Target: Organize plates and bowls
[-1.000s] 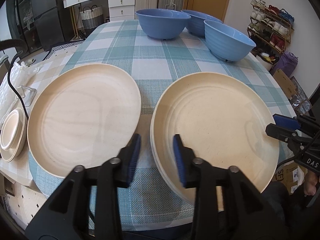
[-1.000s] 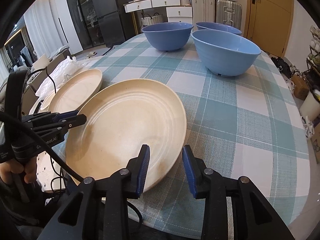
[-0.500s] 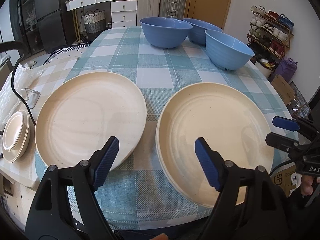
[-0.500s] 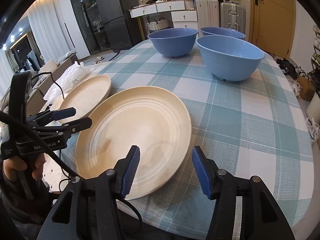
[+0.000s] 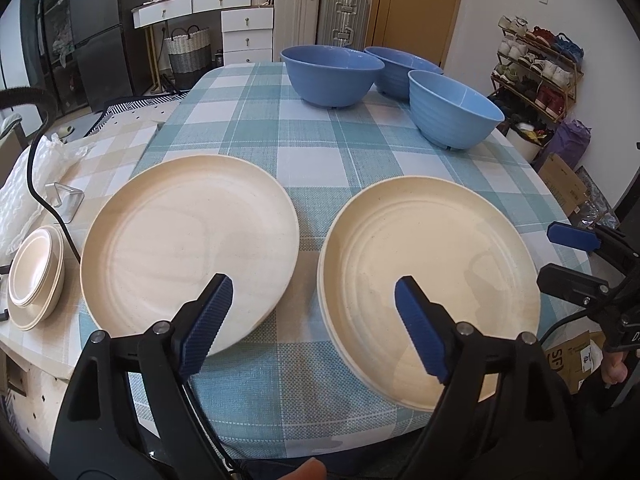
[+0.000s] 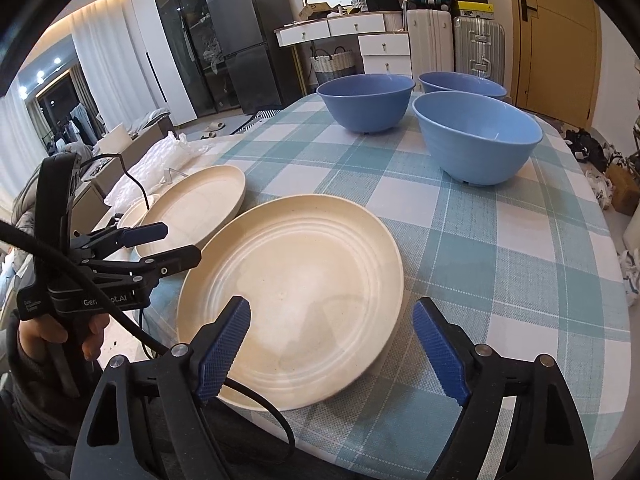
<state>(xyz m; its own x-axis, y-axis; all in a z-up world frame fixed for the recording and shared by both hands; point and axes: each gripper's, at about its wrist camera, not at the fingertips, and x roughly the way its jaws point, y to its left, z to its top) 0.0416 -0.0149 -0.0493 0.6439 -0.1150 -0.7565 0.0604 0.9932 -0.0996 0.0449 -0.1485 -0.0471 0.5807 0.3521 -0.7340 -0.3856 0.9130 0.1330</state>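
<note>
Left gripper point(image 5: 310, 322): jaws wide and opening, nothing between the pads, poised above the gap between two cream plates.
Right gripper point(image 6: 332, 354): jaws wide and opening, empty, over the near rim of the plate stack point(image 6: 292, 304).
Plate stack: count unclear; lower rims barely show.
Single plate point(image 5: 190, 248): left of stack, empty.
Three blue bowls point(image 5: 332, 74): far end of table point(image 5: 320, 152); contents not visible.
</note>
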